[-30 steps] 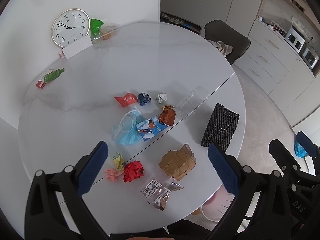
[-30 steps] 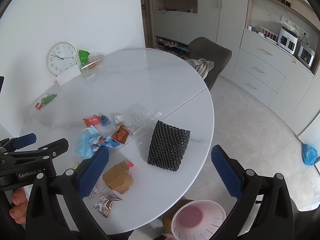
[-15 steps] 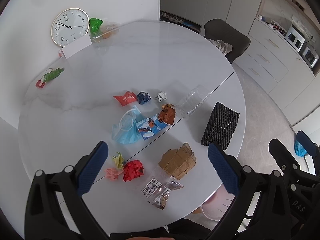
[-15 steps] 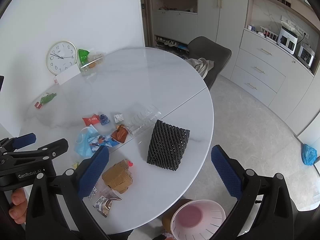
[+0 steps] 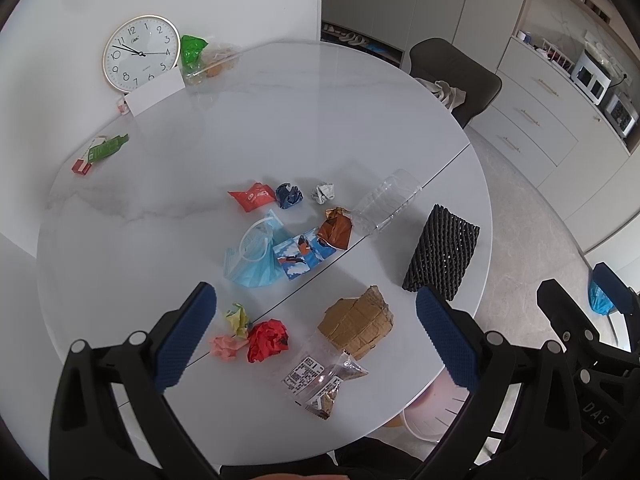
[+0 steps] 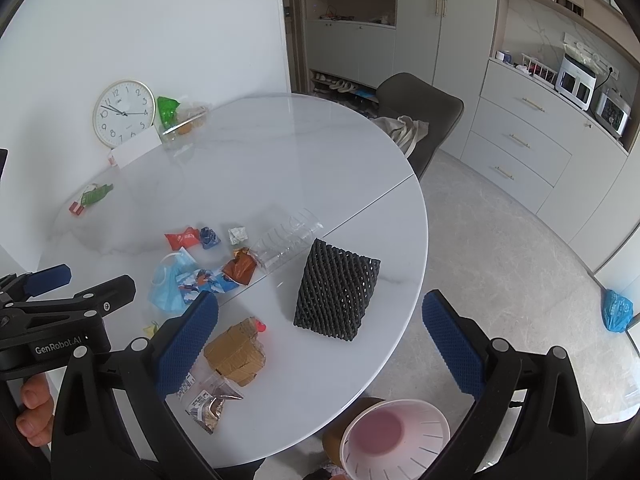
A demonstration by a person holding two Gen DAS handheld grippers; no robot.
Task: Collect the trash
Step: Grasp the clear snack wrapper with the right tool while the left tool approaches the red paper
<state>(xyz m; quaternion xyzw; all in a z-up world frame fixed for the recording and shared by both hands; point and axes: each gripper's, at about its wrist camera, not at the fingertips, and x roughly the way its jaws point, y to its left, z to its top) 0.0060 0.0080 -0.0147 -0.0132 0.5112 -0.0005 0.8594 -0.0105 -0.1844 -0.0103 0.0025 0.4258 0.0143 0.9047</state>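
Trash lies on the round white table [image 5: 160,240]: a black foam mesh sleeve [image 5: 441,254] [image 6: 335,289], a crushed cardboard piece [image 5: 356,322] [image 6: 235,351], a clear wrapper [image 5: 322,384], a red paper ball [image 5: 267,339], a blue face mask [image 5: 254,256], a crushed clear bottle [image 5: 386,202] and several small crumpled wrappers. My left gripper [image 5: 316,336] is open and empty above the near trash. My right gripper [image 6: 320,340] is open and empty over the table's near right edge. A pink bin [image 6: 394,436] stands on the floor below the table edge.
A clock [image 5: 140,52], a white card and bagged items [image 5: 200,58] stand at the table's far side by the wall. A dark chair [image 5: 456,76] stands behind the table. Cabinets line the right wall. A blue bag [image 6: 618,310] lies on the floor.
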